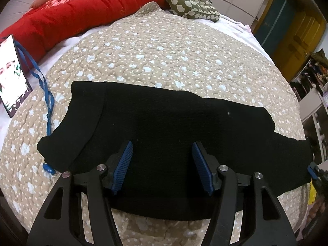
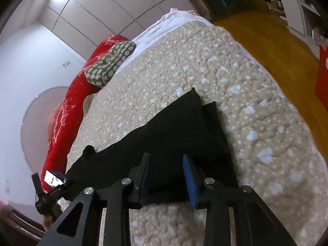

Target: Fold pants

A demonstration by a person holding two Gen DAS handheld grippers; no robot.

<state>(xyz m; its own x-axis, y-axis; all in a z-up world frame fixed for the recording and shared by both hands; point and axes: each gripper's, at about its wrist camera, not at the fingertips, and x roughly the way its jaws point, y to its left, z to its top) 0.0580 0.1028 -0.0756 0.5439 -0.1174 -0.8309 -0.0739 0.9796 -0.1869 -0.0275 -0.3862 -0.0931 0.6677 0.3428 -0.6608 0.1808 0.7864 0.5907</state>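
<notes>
Pants: the black knitted pants [image 1: 164,127] lie flat across the near part of the beige quilted bedspread with pale blue shapes [image 1: 160,53], stretched left to right, already doubled lengthwise by the look of it.
Left end: in the left wrist view the left part shows a layer lapped over itself with a rounded edge.
Right end: in the right wrist view the pants [image 2: 180,127] end in two stacked corners at the far end, not quite aligned.
Left tongs: the left tongs [image 1: 162,153] hang over the middle of the cloth, blue ribbed pads wide apart, gripping nothing.
Right tongs: the right tongs [image 2: 166,164] stand narrowly parted over the near right edge; cloth shows between the pads, yet they do not appear to press on it.
Step in hand: probably a regrip before the next fold.
How to do it well: pinch both layers together at the edge, take the matching edge with the other tongs, lift evenly, lay end onto end, square the stray corners.
Risk: knit sags and slips, so a one-layer grip would pull the stack askew.
Nearby: a lit phone with a blue lanyard [image 1: 12,73] lies on the left; a red quilt [image 1: 82,10] and a green patterned cushion [image 1: 190,2] lie far.
Writing: no brand or label can be read; the phone's screen is too small to make out.
</notes>
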